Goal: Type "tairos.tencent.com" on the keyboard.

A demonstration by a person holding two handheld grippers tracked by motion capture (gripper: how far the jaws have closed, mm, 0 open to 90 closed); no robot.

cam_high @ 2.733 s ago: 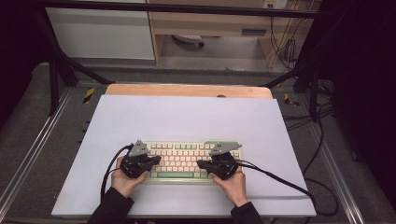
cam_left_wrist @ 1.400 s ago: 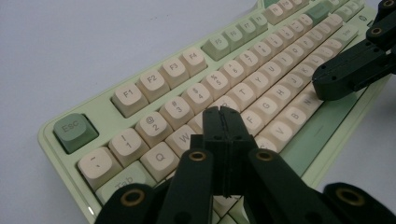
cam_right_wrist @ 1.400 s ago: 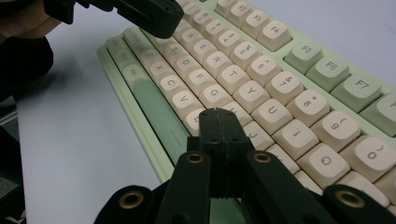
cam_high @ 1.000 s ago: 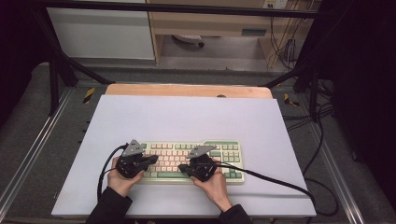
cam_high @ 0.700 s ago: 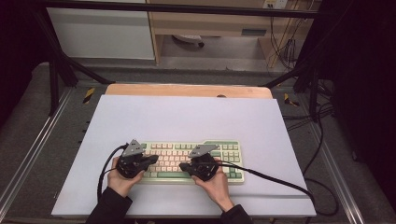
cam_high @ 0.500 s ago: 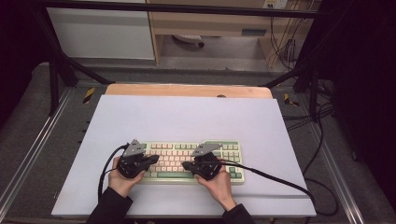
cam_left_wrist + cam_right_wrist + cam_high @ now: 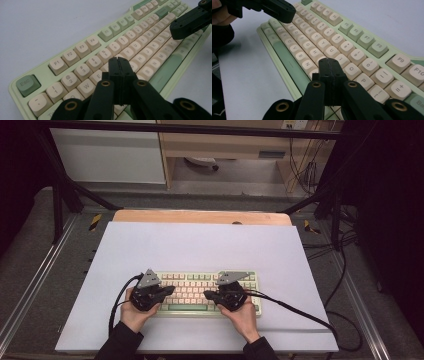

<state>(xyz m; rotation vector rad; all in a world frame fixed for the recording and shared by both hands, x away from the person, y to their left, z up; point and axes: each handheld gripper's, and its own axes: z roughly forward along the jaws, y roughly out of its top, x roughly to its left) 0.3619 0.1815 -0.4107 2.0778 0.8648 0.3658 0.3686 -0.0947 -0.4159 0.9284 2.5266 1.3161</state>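
Observation:
A pale green keyboard [image 7: 200,290] with cream keys lies on a white mat [image 7: 200,245], near its front edge. My left gripper [image 7: 171,290] is shut and empty, with its tip over the left letter keys. In the left gripper view the closed jaws [image 7: 118,60] hover above the keyboard [image 7: 70,57] around the R and T keys. My right gripper [image 7: 207,295] is also shut and empty, pointing left over the right half. In the right gripper view its tip [image 7: 329,60] sits above the keyboard [image 7: 362,37] near the J and K keys. Whether either tip touches a key is unclear.
The mat covers a wooden table [image 7: 200,216] inside a metal frame. Black cables [image 7: 300,312] trail from the grippers across the mat to the right and down the left. The other gripper's black tip shows in each gripper view, the right gripper [image 7: 190,22] and the left gripper [image 7: 274,8].
My right gripper has slid a little to the right along the keyboard over the last second. The left gripper has barely moved. Both stay shut.

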